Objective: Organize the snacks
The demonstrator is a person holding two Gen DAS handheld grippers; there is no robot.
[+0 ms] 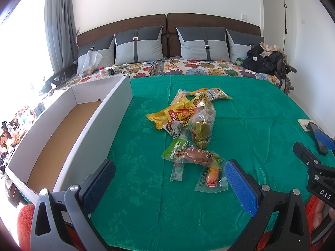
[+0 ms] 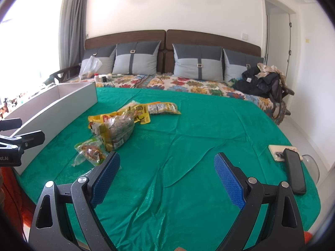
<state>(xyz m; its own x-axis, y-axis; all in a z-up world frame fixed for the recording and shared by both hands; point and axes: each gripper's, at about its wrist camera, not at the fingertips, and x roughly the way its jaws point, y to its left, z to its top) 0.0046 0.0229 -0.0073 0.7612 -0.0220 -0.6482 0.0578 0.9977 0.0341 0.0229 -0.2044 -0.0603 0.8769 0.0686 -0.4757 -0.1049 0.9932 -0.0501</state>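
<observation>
Snacks [image 1: 188, 125], a loose heap of sealed packets, lie on a green cloth [image 1: 251, 113], ahead of the left gripper [image 1: 169, 177] and between the two tools.

Going left to right: a long white box [image 1: 100, 123] with a brown cardboard floor sits to the left of the left gripper, close against its left finger, and nothing is inside it. The left gripper hovers low over the cloth, jaws spread wide, nothing between them. Just ahead of its right finger lie the nearest packets: a green-edged pouch [image 1: 188, 152] with a brown snack inside, a slim clear sachet [image 1: 178, 171] and a small sausage pack [image 1: 211, 179]. Further ahead is a clear bag of green sweets [image 1: 202, 127], then yellow packets [image 1: 173, 115] overlapping one another.

The right gripper [image 2: 167, 177] hangs over bare cloth to the right of the heap, jaws also wide and holding nothing. To its right, at the cloth's edge, rest a phone [image 2: 276, 150] and a dark flat case [image 2: 295, 173].

The step in hand looks like the first pick. A good move is likely to take the nearest single packet with the left gripper, closing on a flat sealed edge rather than the puffy middle, then carry it leftward over the box wall. The pouches overlap, so lifting slowly should avoid dragging a neighbour along.
</observation>
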